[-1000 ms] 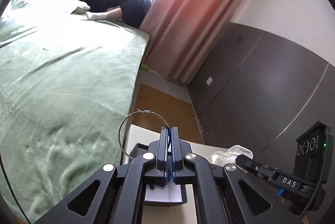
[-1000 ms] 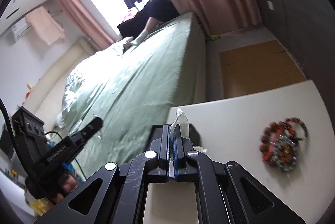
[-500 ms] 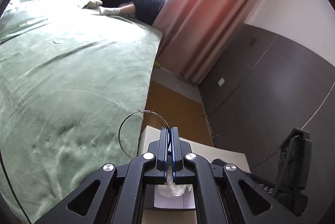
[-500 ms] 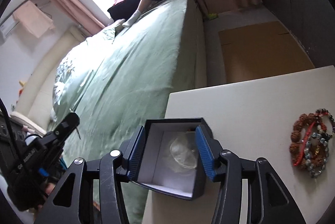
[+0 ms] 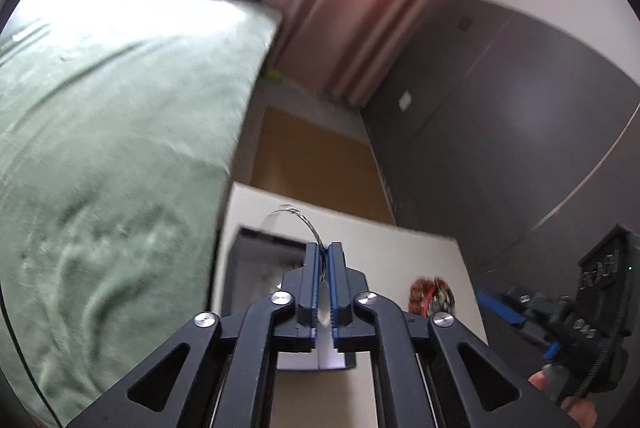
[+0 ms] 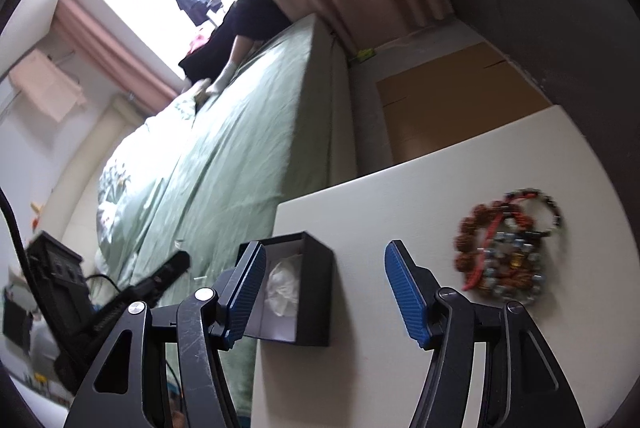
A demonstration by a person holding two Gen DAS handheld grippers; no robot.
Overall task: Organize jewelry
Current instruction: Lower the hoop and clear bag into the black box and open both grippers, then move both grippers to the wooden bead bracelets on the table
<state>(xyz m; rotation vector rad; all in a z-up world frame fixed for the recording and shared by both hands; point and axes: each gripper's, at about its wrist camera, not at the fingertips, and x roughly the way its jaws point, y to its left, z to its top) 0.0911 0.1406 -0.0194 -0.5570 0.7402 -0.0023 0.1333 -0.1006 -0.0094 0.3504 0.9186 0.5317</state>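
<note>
Hoop earring clamped between shut jaws of left gripper, held over the open black box at 12 o'clock of the tips, likely so it can drop in. Right gripper hangs jaws apart and empty between box and bead bracelets, probably freed for those. Only the right view shows the white wad inside the box and bracelet detail at 2 o'clock; only the left shows the hoop.

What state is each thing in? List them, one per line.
left gripper: shut on the hoop earring.
hoop earring: pinched at its rim, held above the jewelry box.
right gripper: open, holding nothing.
jewelry box: lid off, white tissue inside.
beaded bracelets: heaped on the table, untouched.
</note>
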